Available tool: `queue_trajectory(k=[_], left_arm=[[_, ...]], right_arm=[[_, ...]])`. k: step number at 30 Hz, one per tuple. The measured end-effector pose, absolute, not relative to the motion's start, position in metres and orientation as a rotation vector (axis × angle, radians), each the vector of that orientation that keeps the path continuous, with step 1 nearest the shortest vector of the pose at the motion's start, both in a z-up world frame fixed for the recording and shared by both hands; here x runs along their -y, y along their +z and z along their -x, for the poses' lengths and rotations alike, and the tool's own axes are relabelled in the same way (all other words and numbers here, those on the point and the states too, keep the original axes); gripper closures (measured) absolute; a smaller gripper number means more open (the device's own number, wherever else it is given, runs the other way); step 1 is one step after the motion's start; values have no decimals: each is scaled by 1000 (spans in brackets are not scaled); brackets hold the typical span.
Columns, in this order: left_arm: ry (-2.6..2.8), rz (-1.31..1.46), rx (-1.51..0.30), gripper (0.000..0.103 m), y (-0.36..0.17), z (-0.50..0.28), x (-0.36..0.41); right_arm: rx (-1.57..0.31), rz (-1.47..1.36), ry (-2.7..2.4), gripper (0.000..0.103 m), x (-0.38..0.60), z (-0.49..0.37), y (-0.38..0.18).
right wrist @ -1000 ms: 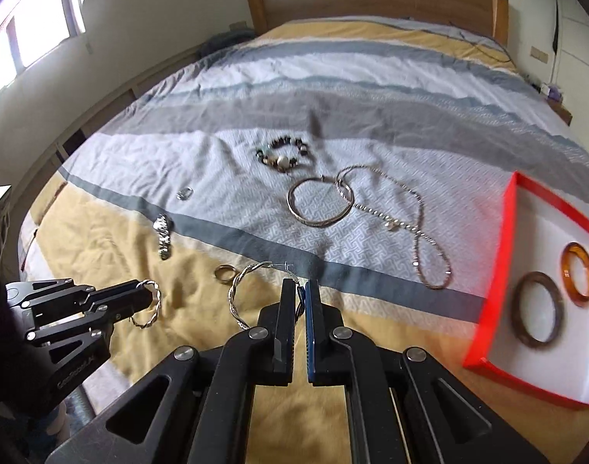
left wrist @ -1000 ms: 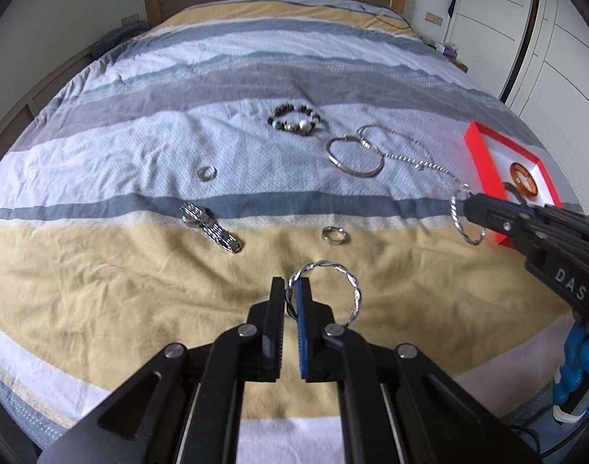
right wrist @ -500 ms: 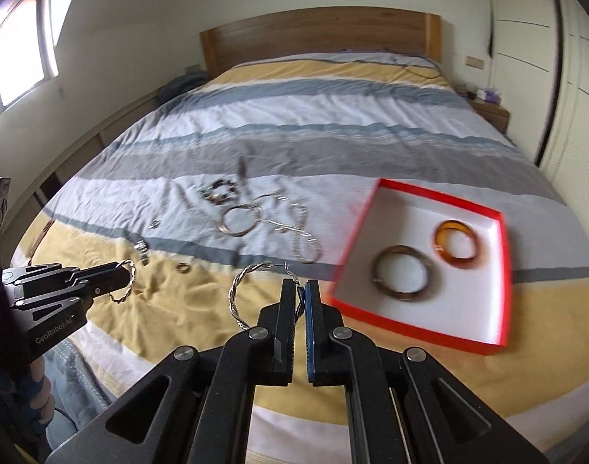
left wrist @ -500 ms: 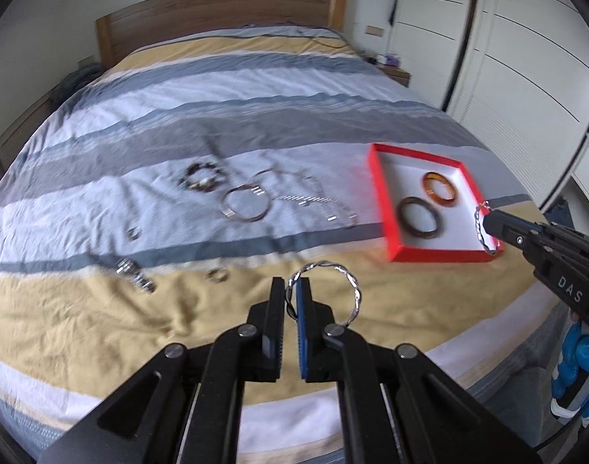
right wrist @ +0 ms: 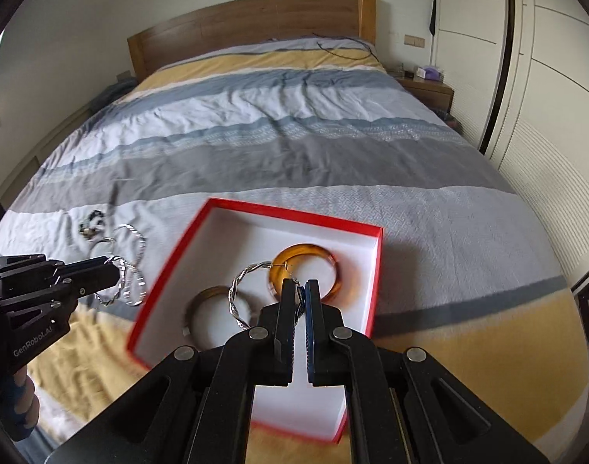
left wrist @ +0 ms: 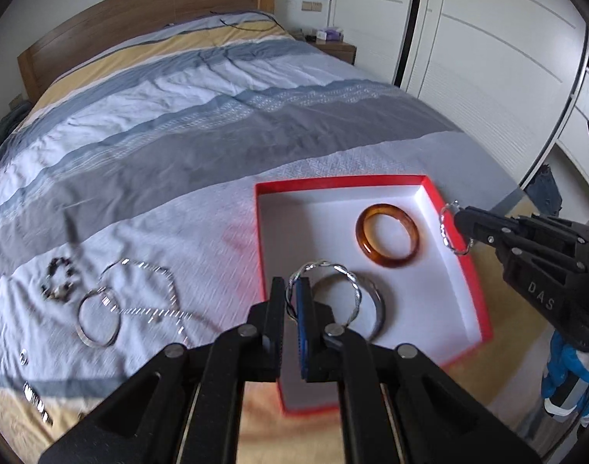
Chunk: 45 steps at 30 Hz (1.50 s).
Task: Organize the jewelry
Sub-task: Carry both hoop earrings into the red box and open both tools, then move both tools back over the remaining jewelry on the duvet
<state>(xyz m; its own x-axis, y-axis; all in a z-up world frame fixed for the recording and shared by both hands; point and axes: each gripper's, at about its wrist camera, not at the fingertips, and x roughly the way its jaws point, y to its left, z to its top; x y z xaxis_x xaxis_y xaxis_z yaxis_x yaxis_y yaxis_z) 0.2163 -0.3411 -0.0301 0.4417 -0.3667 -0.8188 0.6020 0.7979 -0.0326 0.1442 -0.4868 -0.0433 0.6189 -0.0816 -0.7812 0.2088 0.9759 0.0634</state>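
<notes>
striped bedding (left wrist: 201, 116) in grey, white and yellow bands covers a bed with a wooden headboard (right wrist: 251, 27). red box (left wrist: 484, 324) with a white inside lies open on the cover near the foot of the bed. inside it rest an amber bangle (left wrist: 387, 237) and a darker bangle (right wrist: 201, 309), side by side and apart. left gripper (left wrist: 292, 305) is clamped shut on a twisted silver hoop earring (left wrist: 342, 274), held in the air above the box's near left part. right gripper (right wrist: 301, 301) is likewise closed on a second twisted silver hoop (right wrist: 238, 297), also above the box. on the bedding to the left of the box, well apart from it, lie a beaded bracelet (left wrist: 58, 282), a plain silver bangle (left wrist: 97, 321) and a silver chain necklace (left wrist: 151, 297) that touches the bangle. a small ring (left wrist: 23, 357) and a metal watch band (left wrist: 37, 406) lie nearer the bed's edge, blurred. white wardrobe doors (left wrist: 487, 58) stand at the right.
</notes>
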Motion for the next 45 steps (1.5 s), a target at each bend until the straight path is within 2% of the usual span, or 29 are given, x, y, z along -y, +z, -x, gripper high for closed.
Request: queue_trajectory(k=[5, 12, 25, 28, 30, 36, 45], left_arm=[[-593, -332, -958, 98, -69, -254, 379], [-584, -381, -988, 98, -109, -269, 392], [-624, -314, -1009, 95, -105, -274, 379], [-625, -309, -1014, 91, -99, -272, 376], [-627, -303, -1006, 80, -92, -268, 373], [-640, -298, -975, 79, -59, -249, 359], [-578, -236, -851, 79, 48, -223, 273]], right_arm=[[-956, -131, -146, 98, 510, -189, -86], [-1013, -78, -133, 98, 519, -212, -119], [-1042, -35, -141, 90, 520, -215, -120], [-1038, -45, -156, 89, 522, -209, -115], [-1032, -50, -166, 88, 524, -205, -108], [-1010, -55, -197, 82, 523, -182, -80], [-922, -79, -227, 82, 502, -122, -1]])
